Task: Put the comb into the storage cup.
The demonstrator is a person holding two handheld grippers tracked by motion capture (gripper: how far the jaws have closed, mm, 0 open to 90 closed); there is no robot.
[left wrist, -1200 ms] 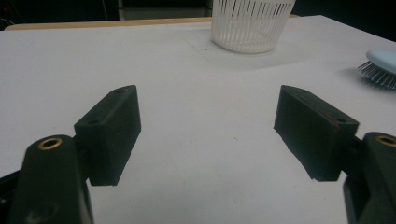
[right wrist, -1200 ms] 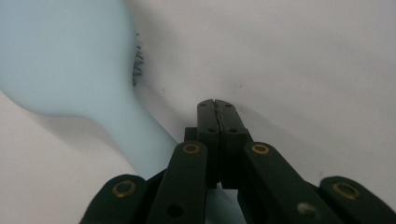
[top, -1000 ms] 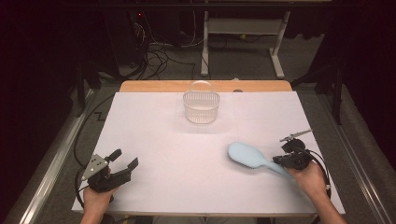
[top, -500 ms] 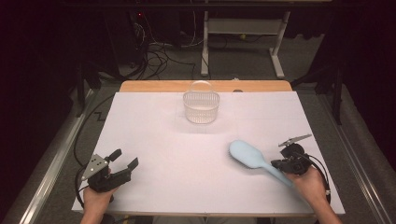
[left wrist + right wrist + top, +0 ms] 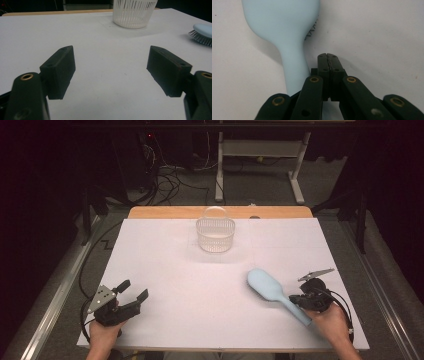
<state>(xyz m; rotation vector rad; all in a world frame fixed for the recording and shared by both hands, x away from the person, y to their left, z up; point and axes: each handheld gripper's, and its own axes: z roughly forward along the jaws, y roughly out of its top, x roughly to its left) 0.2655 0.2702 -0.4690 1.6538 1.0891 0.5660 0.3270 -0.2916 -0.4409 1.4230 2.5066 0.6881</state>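
Two grippers in the high view: my left gripper (image 5: 131, 294) rests at the lower left of the frame with jaws apart and nothing between them; my right gripper (image 5: 306, 296) sits at the lower right, just beside the handle of the pale blue hairbrush (image 5: 276, 294). That brush lies bristles down right of centre, head pointing up-left toward the white basket (image 5: 215, 234) at upper centre, well apart from it.

Left gripper view: the jaws stand wide over bare white table (image 5: 100, 50); the basket (image 5: 133, 13) is at the top edge, the brush head (image 5: 203, 33) at the right edge.

Right gripper view: my jaws are pressed together on nothing, and the brush handle (image 5: 293, 65) runs just to their left. In my judgement the grip is not yet made; I should open the jaws, shift left to straddle the handle squarely near its neck, then close firmly so the brush cannot swing.
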